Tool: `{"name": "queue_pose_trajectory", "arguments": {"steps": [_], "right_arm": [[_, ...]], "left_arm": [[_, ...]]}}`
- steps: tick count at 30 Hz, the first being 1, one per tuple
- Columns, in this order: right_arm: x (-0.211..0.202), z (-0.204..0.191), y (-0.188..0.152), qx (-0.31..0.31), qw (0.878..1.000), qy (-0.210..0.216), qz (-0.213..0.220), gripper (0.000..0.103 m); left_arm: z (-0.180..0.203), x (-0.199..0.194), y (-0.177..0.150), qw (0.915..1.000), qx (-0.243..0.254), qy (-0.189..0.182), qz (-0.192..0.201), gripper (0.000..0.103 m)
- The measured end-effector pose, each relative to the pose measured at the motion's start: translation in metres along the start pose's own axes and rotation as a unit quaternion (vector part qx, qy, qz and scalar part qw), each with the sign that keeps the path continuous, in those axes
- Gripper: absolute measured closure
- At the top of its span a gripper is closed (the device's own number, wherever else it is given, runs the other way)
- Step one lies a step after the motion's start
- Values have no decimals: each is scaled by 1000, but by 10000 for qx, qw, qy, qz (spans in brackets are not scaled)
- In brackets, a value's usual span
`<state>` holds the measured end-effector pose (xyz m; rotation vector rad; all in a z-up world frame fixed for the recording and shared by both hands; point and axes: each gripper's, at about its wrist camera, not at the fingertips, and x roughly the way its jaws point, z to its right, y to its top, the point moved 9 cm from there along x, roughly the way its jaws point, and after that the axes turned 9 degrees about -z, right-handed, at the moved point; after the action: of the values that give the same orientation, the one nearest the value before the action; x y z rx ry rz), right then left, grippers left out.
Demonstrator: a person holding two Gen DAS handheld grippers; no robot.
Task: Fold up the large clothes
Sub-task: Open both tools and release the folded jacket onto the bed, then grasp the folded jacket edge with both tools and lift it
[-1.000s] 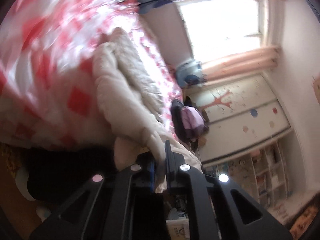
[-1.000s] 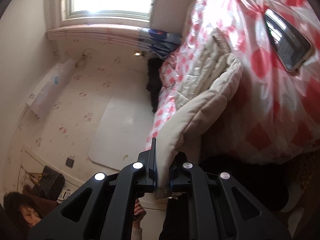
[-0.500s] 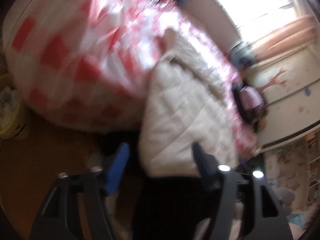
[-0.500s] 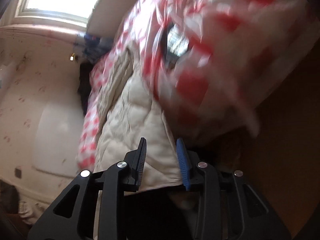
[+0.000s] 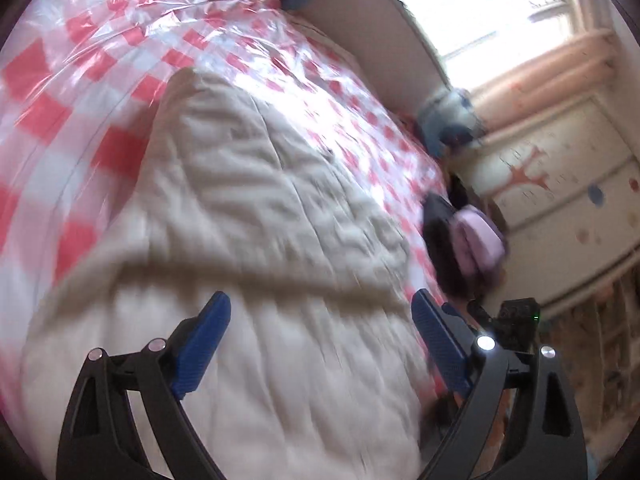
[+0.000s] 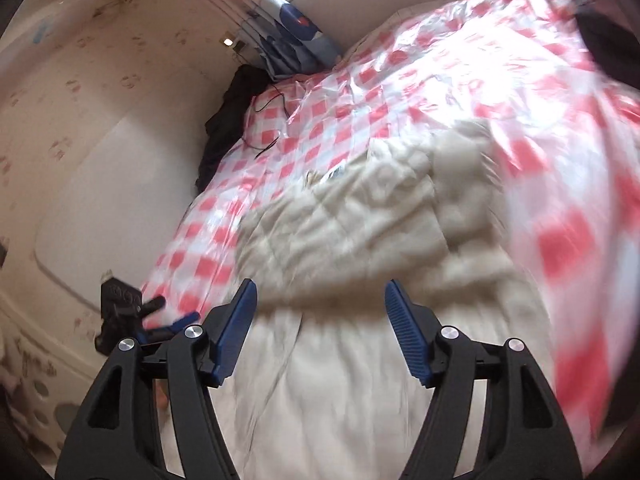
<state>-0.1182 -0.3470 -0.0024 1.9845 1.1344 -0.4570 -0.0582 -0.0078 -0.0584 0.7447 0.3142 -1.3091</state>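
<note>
A red-checked plastic sheet (image 5: 100, 80) covers the bed. On it lies a cream quilted coat (image 5: 248, 216), seemingly folded. The left gripper (image 5: 320, 312) and right gripper (image 6: 320, 300) have just opened, holding nothing.

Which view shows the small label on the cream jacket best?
The right wrist view: the label sits in plain sight at the cream jacket's far edge, on the checked sheet. The left wrist view shows the jacket spread wide, but I can make out no label there.

- A cream quilted padded-cloth coat (image 5: 256, 240), matt and puckered, was seen.
- A red-and-white checked plastic sheet (image 5: 120, 40) was found glossy and crinkled.
- Blue ribbed gripper pads (image 6: 406, 334) were noted.
</note>
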Motion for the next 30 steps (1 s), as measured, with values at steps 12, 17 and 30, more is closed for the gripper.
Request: {"name": "queue_pose_trajectory", "arguments": {"steps": [12,17,30], "right_arm": [[65,87,46,720,9929,-859,-409,48],[20,78,-5,751,9954,-524,-293,42],[-119,91,-194,1580,9840,476,-664,16]], "left_arm": [[-53,68,20,9930,380,1118,71,7],[-51,65,17,9914,381,1242,-124,7],[-99,-107,-117,9963,235,588,-588,7]]}}
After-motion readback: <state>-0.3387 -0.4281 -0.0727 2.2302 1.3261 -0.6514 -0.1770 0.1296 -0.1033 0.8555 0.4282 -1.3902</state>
